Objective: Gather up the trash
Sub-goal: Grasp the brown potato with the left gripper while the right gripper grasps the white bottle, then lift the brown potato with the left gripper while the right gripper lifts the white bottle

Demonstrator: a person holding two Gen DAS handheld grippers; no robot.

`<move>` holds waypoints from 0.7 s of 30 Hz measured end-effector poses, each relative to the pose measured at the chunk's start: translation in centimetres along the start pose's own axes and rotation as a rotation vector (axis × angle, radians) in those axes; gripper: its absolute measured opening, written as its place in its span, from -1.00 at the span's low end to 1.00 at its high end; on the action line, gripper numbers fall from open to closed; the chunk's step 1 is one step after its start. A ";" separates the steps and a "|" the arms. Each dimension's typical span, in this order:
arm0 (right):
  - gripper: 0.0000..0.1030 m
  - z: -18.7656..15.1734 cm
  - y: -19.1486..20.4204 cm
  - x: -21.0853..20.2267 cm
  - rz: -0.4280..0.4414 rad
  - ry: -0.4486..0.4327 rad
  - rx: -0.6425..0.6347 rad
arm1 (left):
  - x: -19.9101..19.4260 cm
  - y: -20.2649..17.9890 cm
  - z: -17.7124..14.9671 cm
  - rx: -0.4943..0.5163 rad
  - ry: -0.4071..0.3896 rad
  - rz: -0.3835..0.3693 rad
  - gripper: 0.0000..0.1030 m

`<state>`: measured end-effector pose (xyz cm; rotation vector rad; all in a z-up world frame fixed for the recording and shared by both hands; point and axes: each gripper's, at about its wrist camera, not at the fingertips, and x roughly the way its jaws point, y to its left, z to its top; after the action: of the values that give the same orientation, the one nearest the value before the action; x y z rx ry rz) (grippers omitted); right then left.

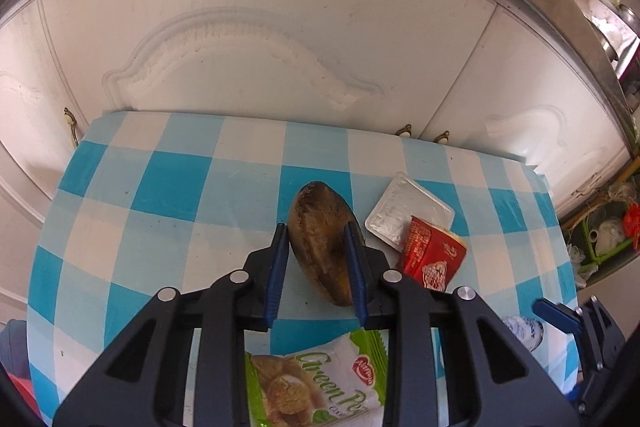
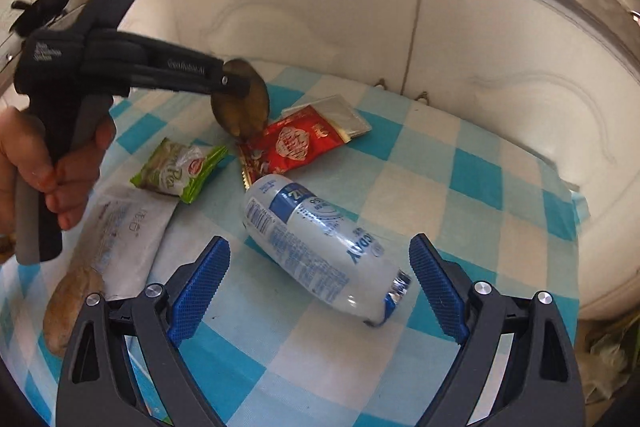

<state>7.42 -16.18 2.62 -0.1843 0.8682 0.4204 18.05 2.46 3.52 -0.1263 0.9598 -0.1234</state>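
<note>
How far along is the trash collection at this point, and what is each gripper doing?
Nothing looks collected yet; no bin shows. In hand: the left gripper is shut on the brown peel, lifted above the checked tablecloth. The right gripper is open, its fingers either side of the lying white bottle. Left: that bottle, the red sachet, the green wrapper, the foil lid and the white packet.

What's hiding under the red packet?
The red packet lies partly on a silvery foil tray, covering its near corner. Its other end rests on the checked cloth. Whether anything else sits beneath can't be seen.
</note>
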 end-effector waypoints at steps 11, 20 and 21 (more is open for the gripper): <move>-0.10 -1.2 1.8 -0.4 0.044 -0.006 0.012 | -0.9 0.1 -1.0 0.001 -0.017 -0.043 -0.50; -0.11 -1.9 2.6 -2.6 0.042 -0.043 0.126 | -2.7 0.2 -2.9 0.016 -0.032 -0.049 -0.52; -0.11 -2.0 2.5 -2.9 0.039 -0.049 0.139 | -3.0 0.2 -3.1 0.016 -0.034 -0.051 -0.53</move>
<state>3.23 -15.37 3.62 -0.0291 0.8510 0.3983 13.79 3.00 4.09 -0.1375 0.9218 -0.1752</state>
